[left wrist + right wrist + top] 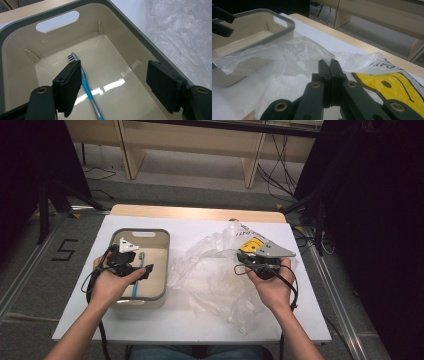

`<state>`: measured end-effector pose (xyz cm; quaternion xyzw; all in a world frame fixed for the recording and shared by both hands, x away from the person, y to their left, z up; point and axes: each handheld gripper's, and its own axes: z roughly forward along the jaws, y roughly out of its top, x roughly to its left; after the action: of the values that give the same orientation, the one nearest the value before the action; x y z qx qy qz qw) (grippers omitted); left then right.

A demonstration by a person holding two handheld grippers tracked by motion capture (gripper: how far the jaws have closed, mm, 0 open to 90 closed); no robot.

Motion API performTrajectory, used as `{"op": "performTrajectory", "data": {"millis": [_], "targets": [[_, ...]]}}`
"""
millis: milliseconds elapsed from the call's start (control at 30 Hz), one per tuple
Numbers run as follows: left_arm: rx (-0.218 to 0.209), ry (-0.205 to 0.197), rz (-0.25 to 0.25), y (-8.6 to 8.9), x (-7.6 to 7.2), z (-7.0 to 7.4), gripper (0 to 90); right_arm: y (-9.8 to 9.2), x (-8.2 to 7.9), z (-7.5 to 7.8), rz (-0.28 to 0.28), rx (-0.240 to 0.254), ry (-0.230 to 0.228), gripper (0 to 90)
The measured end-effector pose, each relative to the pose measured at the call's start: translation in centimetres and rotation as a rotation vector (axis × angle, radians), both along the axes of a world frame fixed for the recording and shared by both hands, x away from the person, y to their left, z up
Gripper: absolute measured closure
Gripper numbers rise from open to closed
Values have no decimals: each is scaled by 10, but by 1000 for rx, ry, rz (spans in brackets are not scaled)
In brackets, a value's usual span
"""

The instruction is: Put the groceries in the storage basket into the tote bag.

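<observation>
One toothbrush (86,86), blue-handled with its bristles at the far end, lay flat on the floor of a beige bin (159,251) at the left of the table (200,325). Just above it hung the left gripper (120,83), jaws spread wide with nothing between them. To the right, a crumpled clear plastic bag (215,275) with a yellow print sprawled beside the bin. The right gripper (329,65) had its jaws pressed together on a raised fold of that bag, holding it up off the table.
</observation>
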<state>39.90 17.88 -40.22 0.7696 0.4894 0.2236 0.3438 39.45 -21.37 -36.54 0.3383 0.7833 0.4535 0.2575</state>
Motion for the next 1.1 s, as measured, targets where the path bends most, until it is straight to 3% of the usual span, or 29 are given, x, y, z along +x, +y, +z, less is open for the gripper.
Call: {"op": "performTrajectory", "data": {"millis": [433, 867, 1100], "targets": [[3, 22, 9, 2, 4, -5, 290, 1, 2, 1, -2, 6, 2, 900], [62, 87, 45, 5, 19, -6, 312, -1, -1, 0, 1, 0, 3, 900], [92, 182, 51, 6, 32, -18, 326, -2, -1, 0, -2, 2, 3, 900]]}}
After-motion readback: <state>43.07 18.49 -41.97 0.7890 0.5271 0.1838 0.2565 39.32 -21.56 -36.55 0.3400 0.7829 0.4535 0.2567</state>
